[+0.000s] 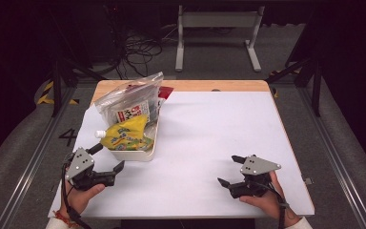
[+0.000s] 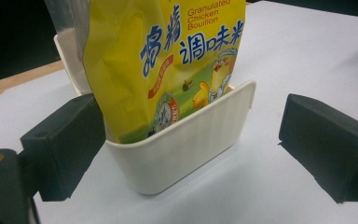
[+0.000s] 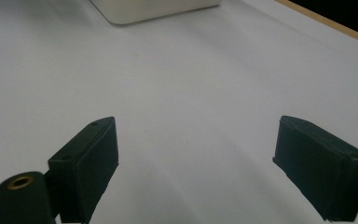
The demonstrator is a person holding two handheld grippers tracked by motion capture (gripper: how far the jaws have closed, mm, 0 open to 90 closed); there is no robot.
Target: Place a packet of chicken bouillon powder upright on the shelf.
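Both of the person's hands rest low at the near edge of the white table (image 1: 209, 138), each wrapped around a gripper from behind, forearms coming in from the bottom corners. The left gripper (image 1: 106, 158) sits at the near left, tilted inward, its jaws spread wide and holding nothing. In the left gripper view one jaw lies close beside the near corner of the cream tub (image 2: 186, 144) and the other stands well off to the other side. A yellow pouch (image 2: 168, 60) stands in that tub, with a clear plastic bag (image 1: 128, 98) leaning behind it.

The right gripper (image 1: 228, 170) is at the near right, well apart from the tub, pointing left across bare tabletop. Its jaws are also wide apart and empty.
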